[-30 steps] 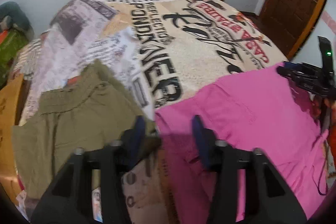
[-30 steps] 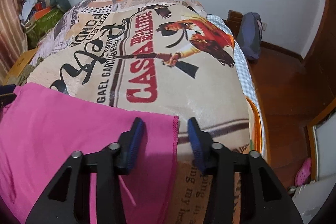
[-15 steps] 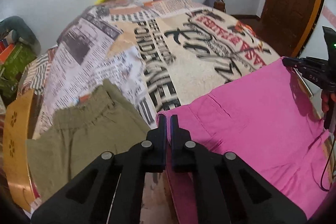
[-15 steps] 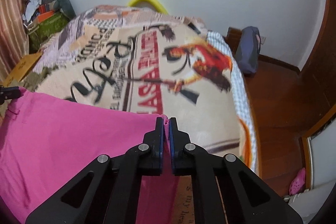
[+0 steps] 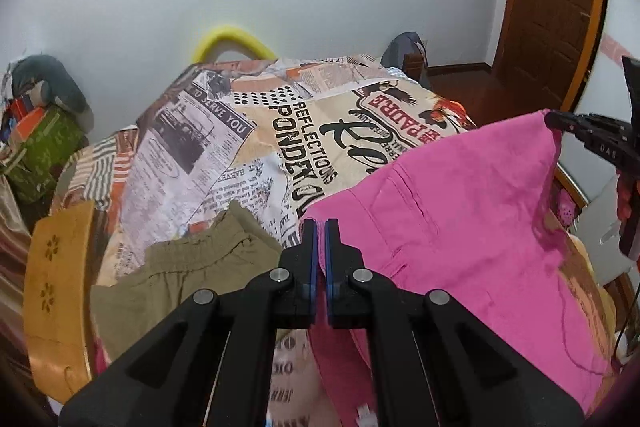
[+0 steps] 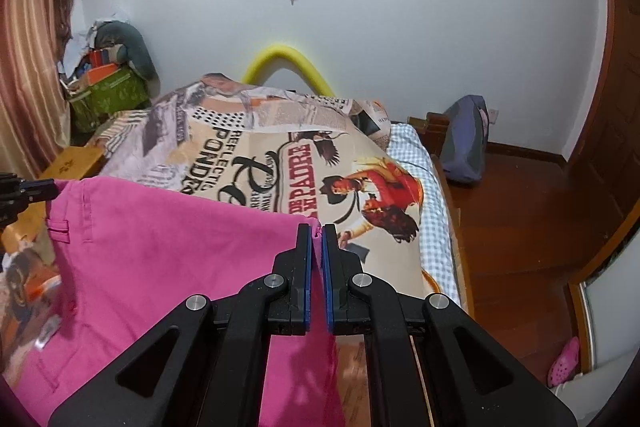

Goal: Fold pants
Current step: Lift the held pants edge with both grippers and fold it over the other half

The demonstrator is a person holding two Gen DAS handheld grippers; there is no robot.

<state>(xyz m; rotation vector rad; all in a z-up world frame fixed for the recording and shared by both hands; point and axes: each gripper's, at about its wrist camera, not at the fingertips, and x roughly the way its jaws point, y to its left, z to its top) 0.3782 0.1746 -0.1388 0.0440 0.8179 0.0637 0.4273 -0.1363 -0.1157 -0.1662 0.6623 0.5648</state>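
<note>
Pink pants (image 5: pixel 460 227) lifted higher, both tongs clamped

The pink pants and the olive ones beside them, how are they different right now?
The pink pants are lifted and stretched between the left hand-held gripper and the right hand-held gripper, each clamped on an edge; the olive pants lie untouched on the bedspread. The pink pants hang fairly smooth; the olive pants lie rumpled, waistband gathered. Both are plain-coloured fabric at the near end of the bed.
</note>
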